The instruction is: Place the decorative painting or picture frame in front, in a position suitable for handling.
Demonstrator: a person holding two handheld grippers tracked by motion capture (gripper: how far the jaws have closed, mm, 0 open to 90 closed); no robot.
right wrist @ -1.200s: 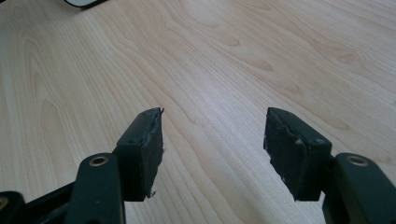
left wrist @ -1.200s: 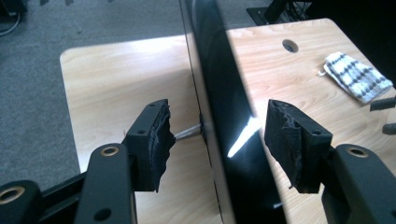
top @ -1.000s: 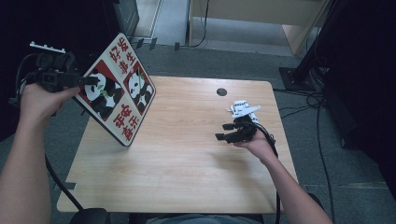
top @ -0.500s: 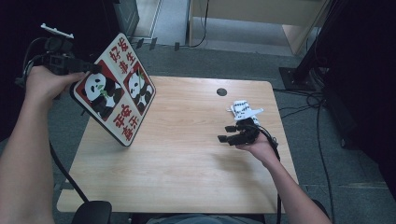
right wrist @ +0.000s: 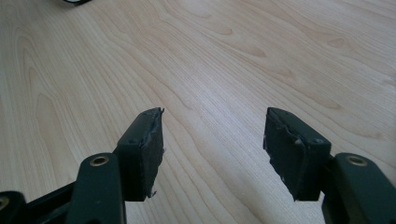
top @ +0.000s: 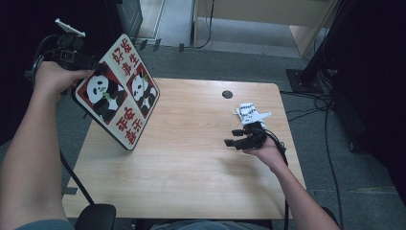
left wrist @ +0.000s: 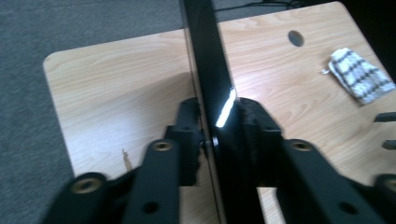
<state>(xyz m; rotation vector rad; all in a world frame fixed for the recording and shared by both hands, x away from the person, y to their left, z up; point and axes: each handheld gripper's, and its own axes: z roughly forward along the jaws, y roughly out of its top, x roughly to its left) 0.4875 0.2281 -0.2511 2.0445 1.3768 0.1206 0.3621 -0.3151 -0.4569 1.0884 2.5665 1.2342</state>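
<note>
We see left gripper (top: 91,64) – its jaws have just been closing, now clamped on upper corner of panda board (top: 119,91); board tilted at worktop (top: 191,191) left edge. Grip secured, lift possible. Right gripper (right wrist: 212,149) jaws apart, idle; 1 cloth (top: 251,114) near.

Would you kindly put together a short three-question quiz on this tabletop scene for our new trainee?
1. True or false: the left gripper grips the panda board by its edge.
2. How do the right gripper's jaws stand? A) shut on the cloth B) open with nothing between them C) shut on the board
3. What lies on the table just beyond the right gripper?

Key
1. True; its jaws have just been closing, and both pads now press on the board.
2. B
3. A white cloth with dark stripes.
</note>
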